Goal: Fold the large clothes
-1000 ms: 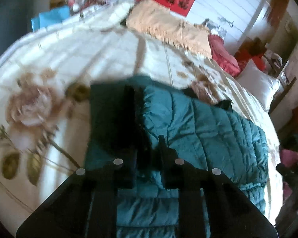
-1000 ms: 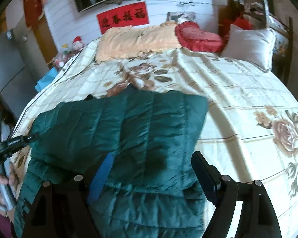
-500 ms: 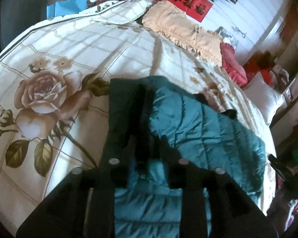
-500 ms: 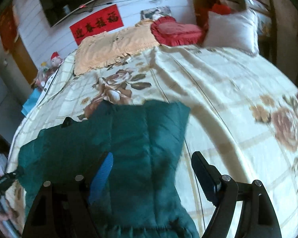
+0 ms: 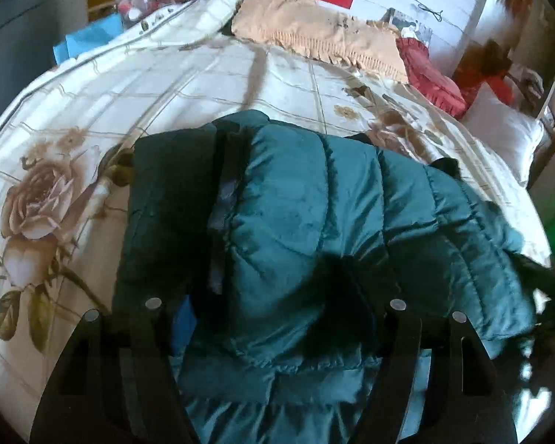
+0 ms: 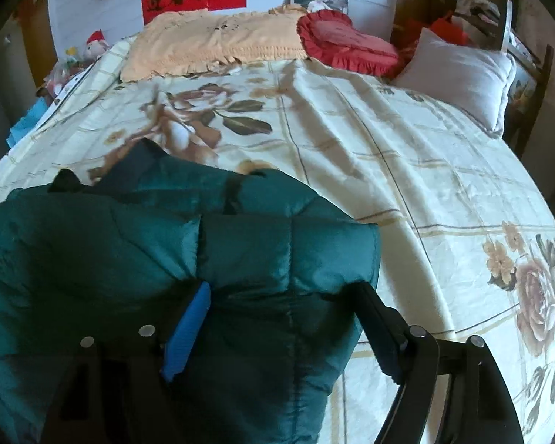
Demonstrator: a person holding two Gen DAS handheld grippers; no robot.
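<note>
Since a second ago, left gripper [image 5: 273, 303] gone from pinched to spread, fingers wide astride jacket [image 5: 296, 229] mid-frame on bed [image 5: 74, 118]; right gripper [image 6: 277, 318] likewise open. Fold released, judged.

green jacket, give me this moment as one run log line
phase: folding | green jacket bunched on floral bedspread | left gripper: open, over jacket | right gripper: open, straddling jacket edge

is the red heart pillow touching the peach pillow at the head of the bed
Touching. In the right wrist view the red heart pillow overlaps the right end of the peach pillow, with no gap showing between them.
</note>
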